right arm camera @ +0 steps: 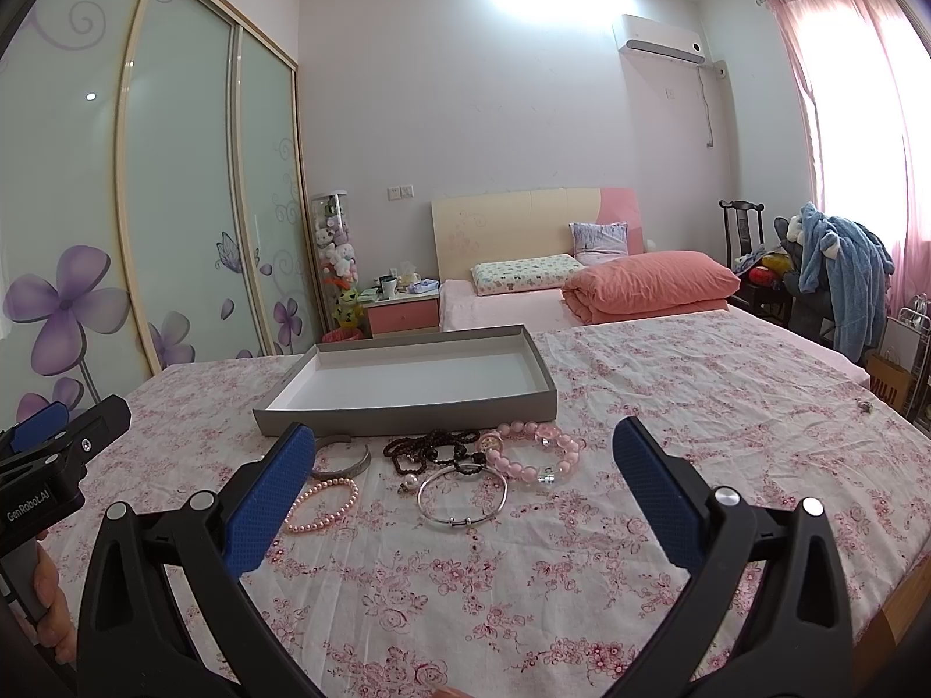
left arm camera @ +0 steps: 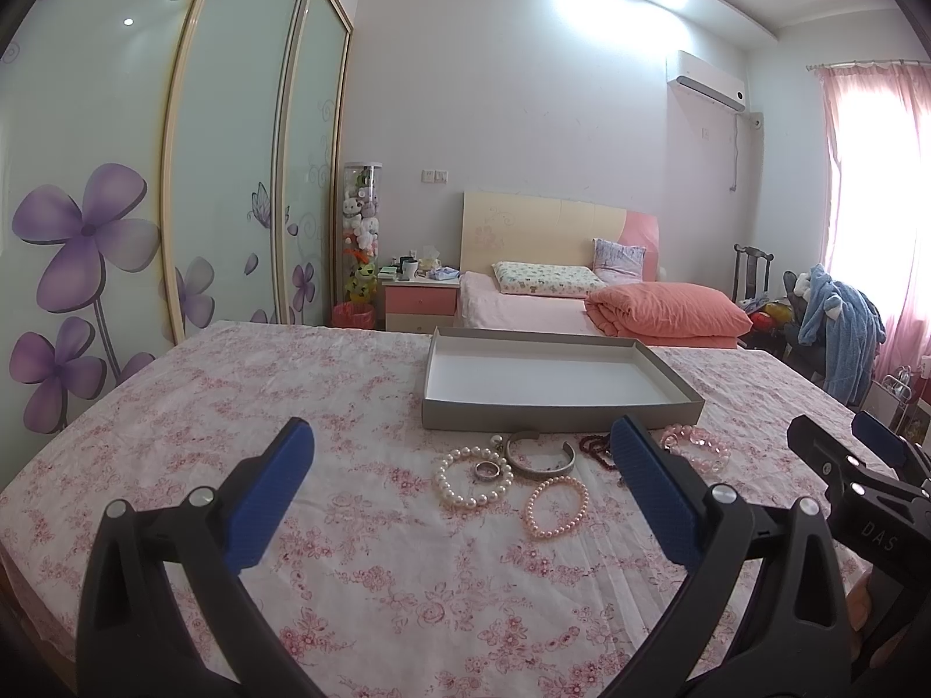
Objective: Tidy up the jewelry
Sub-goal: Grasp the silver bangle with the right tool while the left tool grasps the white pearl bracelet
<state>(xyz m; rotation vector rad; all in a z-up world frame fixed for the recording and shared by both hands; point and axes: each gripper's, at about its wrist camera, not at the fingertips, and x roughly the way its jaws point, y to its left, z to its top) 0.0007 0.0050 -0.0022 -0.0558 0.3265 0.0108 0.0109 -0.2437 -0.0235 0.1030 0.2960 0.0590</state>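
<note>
Jewelry lies in a row on the floral cloth before an empty grey tray (left arm camera: 558,412) (right arm camera: 407,410). From the left: a white pearl bracelet (left arm camera: 445,485) with a ring (left arm camera: 487,470) inside it, a silver cuff (left arm camera: 541,468) (right arm camera: 349,468), a pink pearl bracelet (left arm camera: 555,507) (right arm camera: 326,509), dark beads (left arm camera: 593,448) (right arm camera: 425,445), a thin silver bangle (right arm camera: 462,500) and a pink crystal bracelet (left arm camera: 698,445) (right arm camera: 532,451). My left gripper (left arm camera: 459,453) is open, short of the pearls. My right gripper (right arm camera: 465,453) is open too, short of the bangle.
The cloth-covered table (right arm camera: 669,407) ends at a wooden edge at the lower right. Beyond it are a bed (right arm camera: 582,296), a nightstand (right arm camera: 401,314), sliding wardrobe doors (right arm camera: 174,186) on the left and a chair with clothes (right arm camera: 838,279) on the right.
</note>
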